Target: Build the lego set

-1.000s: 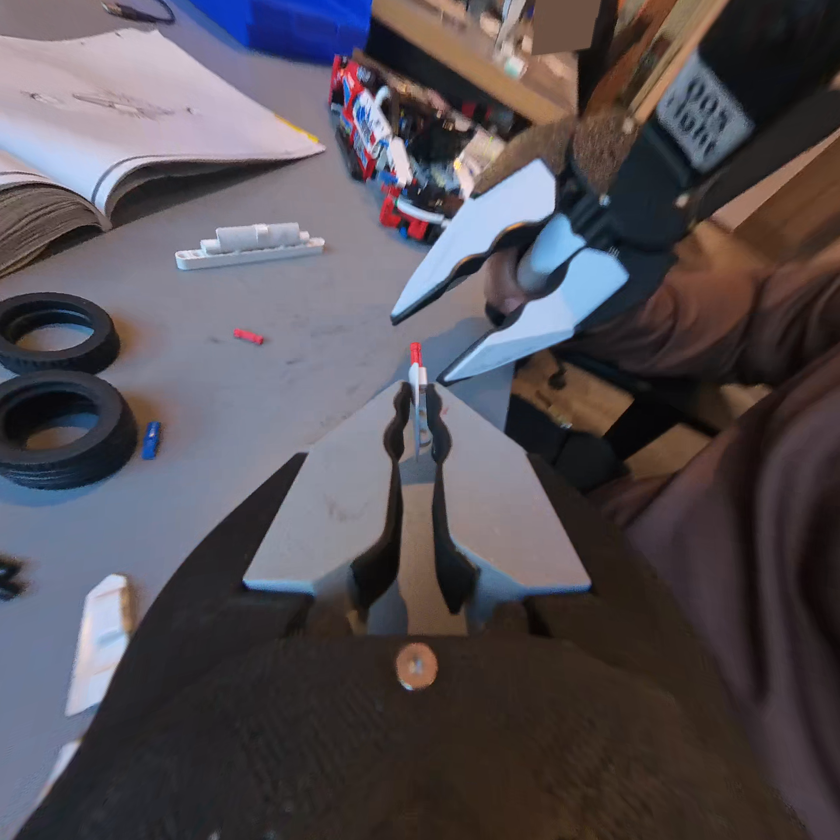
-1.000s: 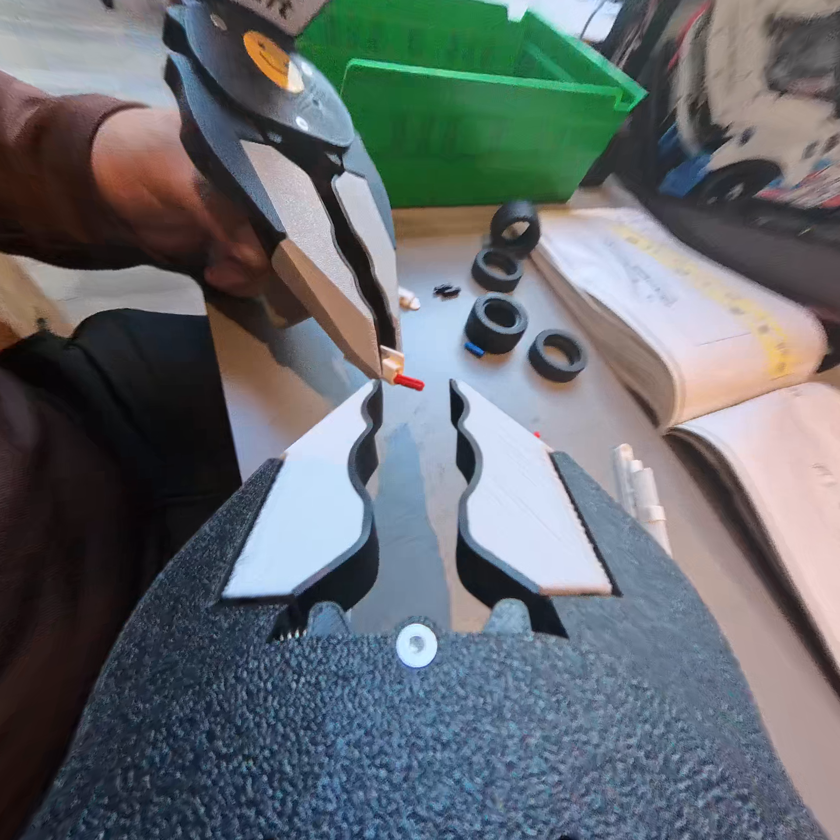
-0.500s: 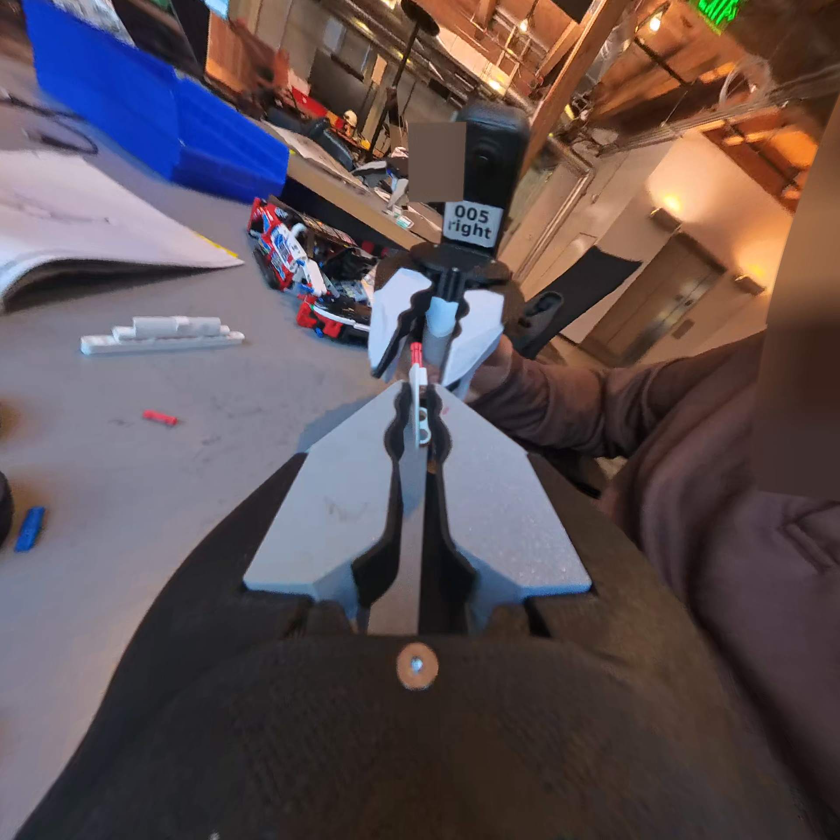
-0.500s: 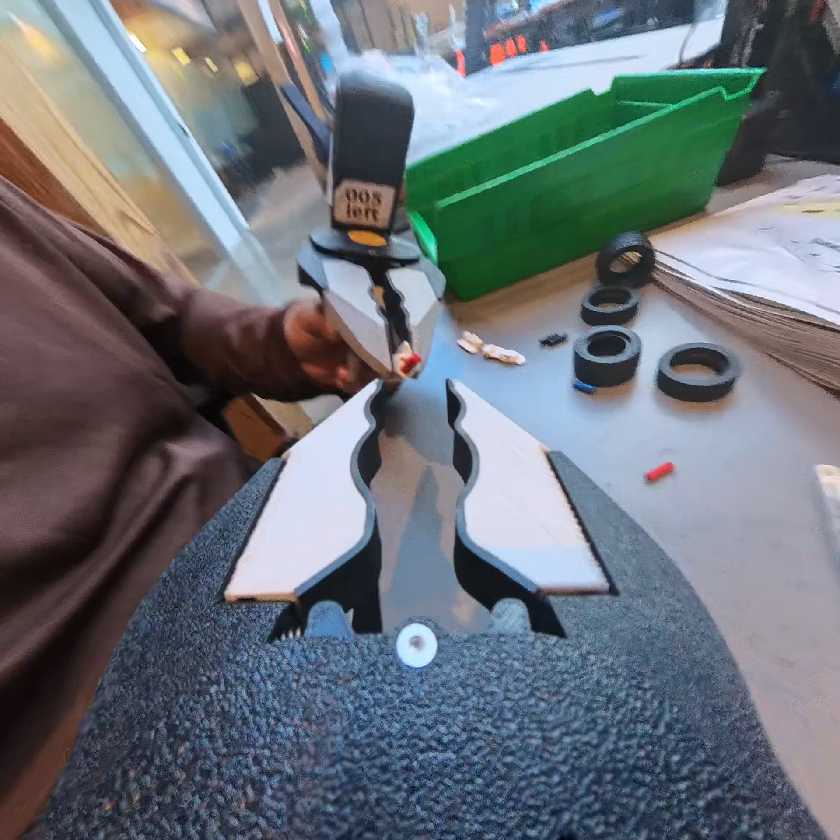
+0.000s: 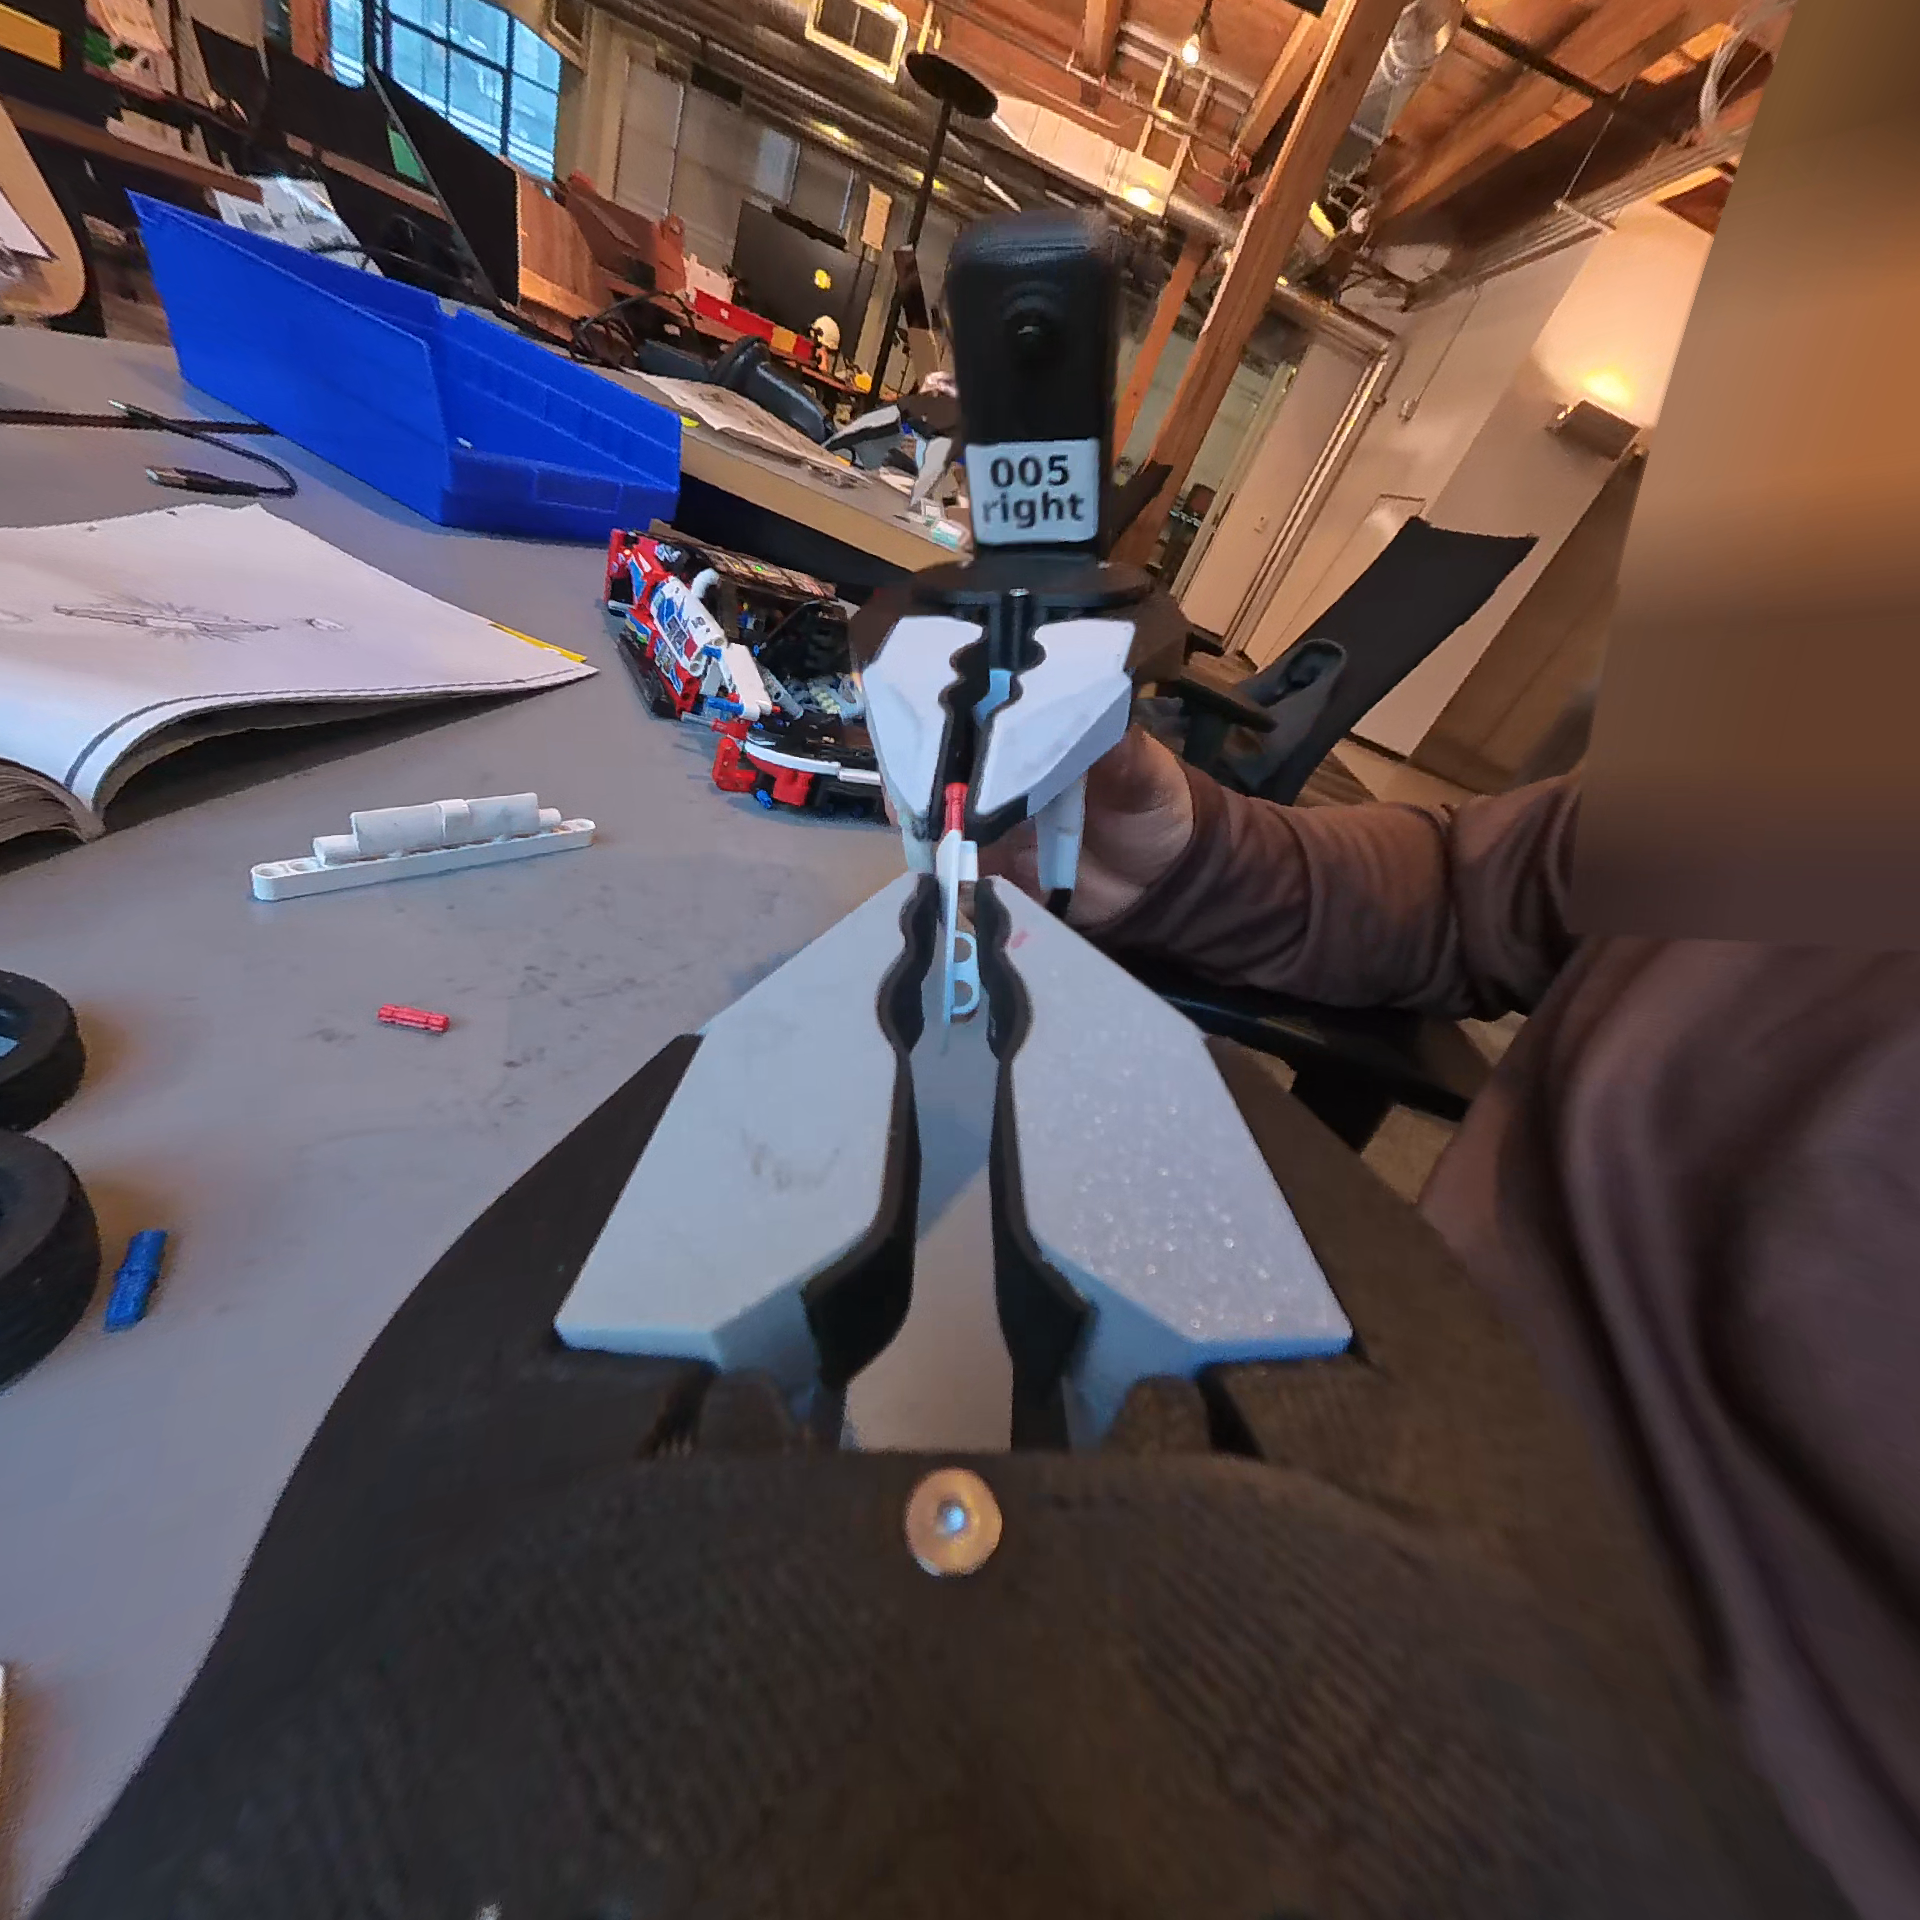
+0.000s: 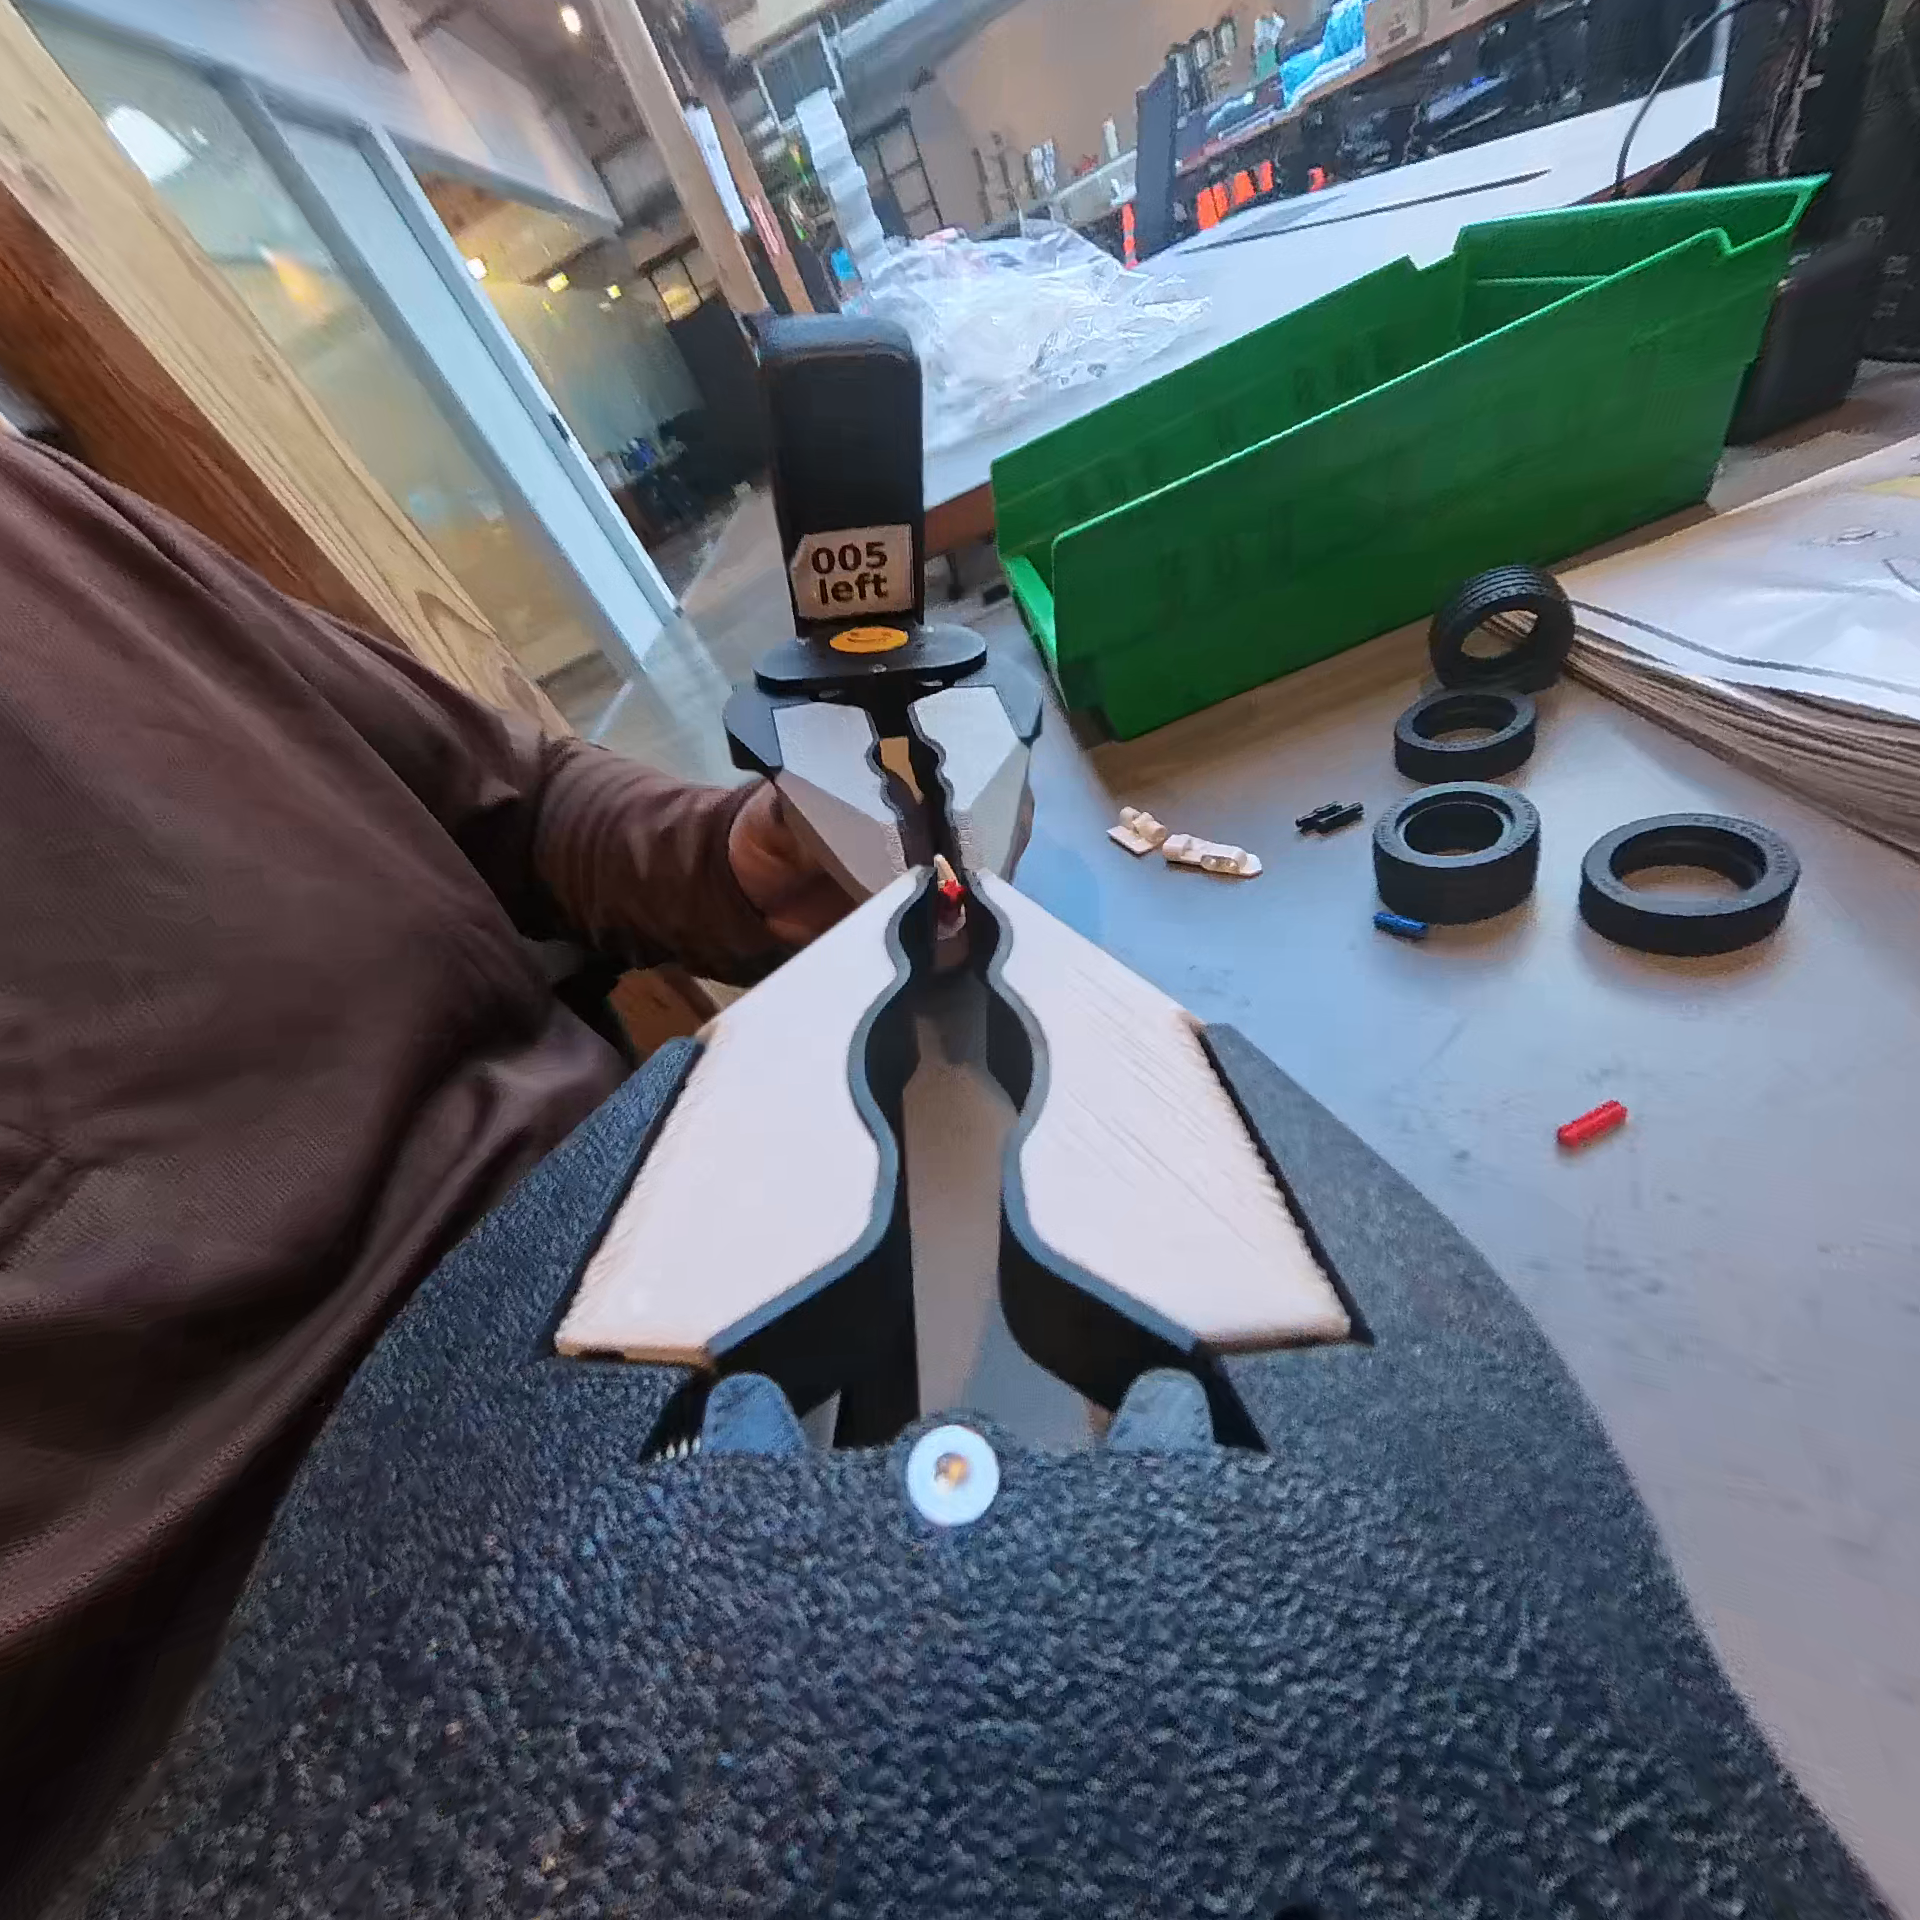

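My left gripper (image 5: 948,888) is shut on a small white lego piece (image 5: 958,935) with a red pin (image 5: 953,802) sticking out of its far end. My right gripper (image 5: 940,821) faces it tip to tip, with both held up above the grey table (image 5: 312,1091). In the right wrist view my right gripper (image 6: 950,891) has its jaws nearly together, pinching the red pin (image 6: 949,890). The left gripper (image 6: 935,842) is right behind the pin, and the white piece is mostly hidden there.
A partly built red, white and black lego car (image 5: 748,665) stands behind an open manual (image 5: 239,634). A white beam assembly (image 5: 416,842), a loose red pin (image 5: 412,1017), a blue pin (image 5: 135,1278) and several black tyres (image 6: 1455,852) lie about. A blue bin (image 5: 416,416) and a green bin (image 6: 1403,468) stand at the table edges. Both grippers' tips are close together, under 4 cm apart.
Both grippers rose from the table and turned to face each other head on. My right gripper went from open to closed on the red pin at the left gripper's tips.
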Tool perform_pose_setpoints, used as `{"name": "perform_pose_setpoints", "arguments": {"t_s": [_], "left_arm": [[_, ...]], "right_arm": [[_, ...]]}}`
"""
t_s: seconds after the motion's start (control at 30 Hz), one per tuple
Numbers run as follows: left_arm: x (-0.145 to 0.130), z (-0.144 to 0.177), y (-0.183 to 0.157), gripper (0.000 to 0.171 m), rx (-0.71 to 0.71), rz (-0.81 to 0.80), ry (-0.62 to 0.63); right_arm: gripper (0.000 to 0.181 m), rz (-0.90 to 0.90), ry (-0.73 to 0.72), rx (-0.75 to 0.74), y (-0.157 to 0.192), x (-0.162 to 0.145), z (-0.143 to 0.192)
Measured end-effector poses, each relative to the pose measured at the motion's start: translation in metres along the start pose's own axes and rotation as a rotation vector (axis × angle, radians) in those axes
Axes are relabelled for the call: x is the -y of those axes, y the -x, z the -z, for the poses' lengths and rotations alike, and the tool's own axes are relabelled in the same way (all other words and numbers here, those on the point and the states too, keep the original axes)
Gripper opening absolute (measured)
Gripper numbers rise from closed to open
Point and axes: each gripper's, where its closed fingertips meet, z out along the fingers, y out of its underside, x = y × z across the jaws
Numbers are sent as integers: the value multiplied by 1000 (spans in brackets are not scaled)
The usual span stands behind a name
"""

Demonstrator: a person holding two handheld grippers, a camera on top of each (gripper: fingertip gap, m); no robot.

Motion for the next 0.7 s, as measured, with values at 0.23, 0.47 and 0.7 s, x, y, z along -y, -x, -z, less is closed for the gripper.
{"name": "perform_pose_setpoints", "arguments": {"t_s": [0.23, 0.47, 0.7], "left_arm": [[15, 4, -4, 4, -9, 44, -94], [-30, -2, 17, 4, 50, 7, 236], [-78, 19, 52, 4, 254, -391, 689]], "right_arm": [[4, -147, -155, 99, 5, 17, -3], [18, 32, 46, -51, -12, -2, 11], [19, 282, 454, -190, -31, -75, 2]]}}
